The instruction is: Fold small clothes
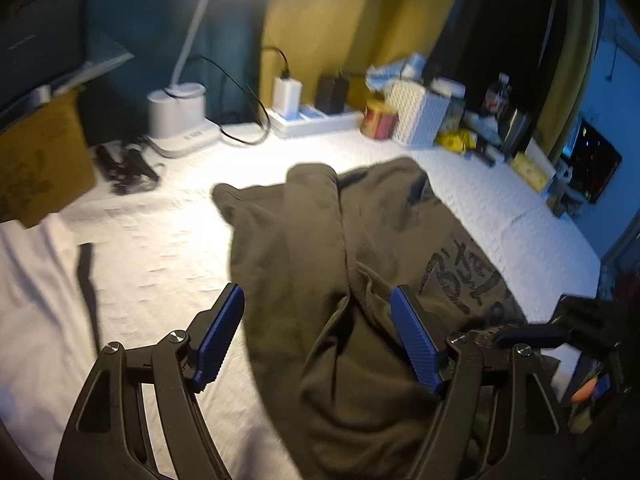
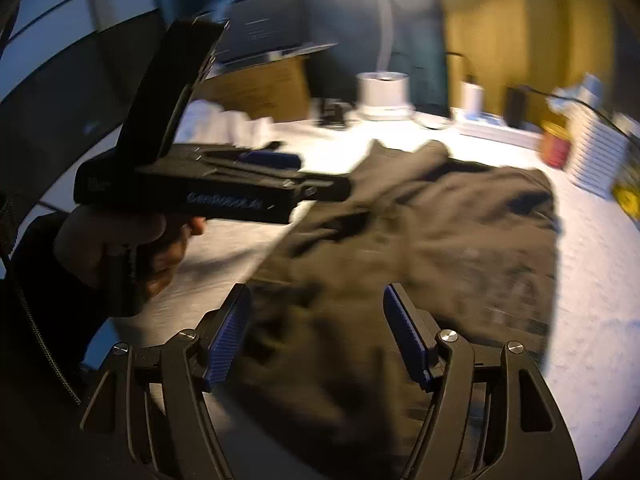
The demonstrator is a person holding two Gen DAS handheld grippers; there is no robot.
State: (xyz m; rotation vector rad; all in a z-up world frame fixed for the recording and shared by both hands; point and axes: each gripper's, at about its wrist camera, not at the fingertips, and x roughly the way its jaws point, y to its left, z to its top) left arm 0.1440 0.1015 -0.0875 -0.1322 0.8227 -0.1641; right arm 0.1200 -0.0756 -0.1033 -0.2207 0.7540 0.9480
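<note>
An olive-green shirt (image 1: 304, 240) with a dark printed design lies crumpled on a white cover (image 1: 152, 240), partly folded lengthwise. In the left wrist view my left gripper (image 1: 318, 294) hovers open over the shirt's near end. The cloth lies below the blue pads, not pinched. In the right wrist view the shirt (image 2: 432, 232) is blurred. My right gripper (image 2: 317, 292) stands open above its near edge with nothing gripped. A person's hand (image 2: 120, 248) holds the left gripper (image 2: 276, 160) at the shirt's left side.
Along the back stand a white lamp base (image 1: 176, 112), a power strip with chargers (image 1: 312, 116), a red tin (image 1: 380, 120) and a white perforated box (image 1: 420, 116). A cardboard box (image 1: 40, 160) sits at the left. Clutter lines the right edge by a dark screen (image 1: 592, 168).
</note>
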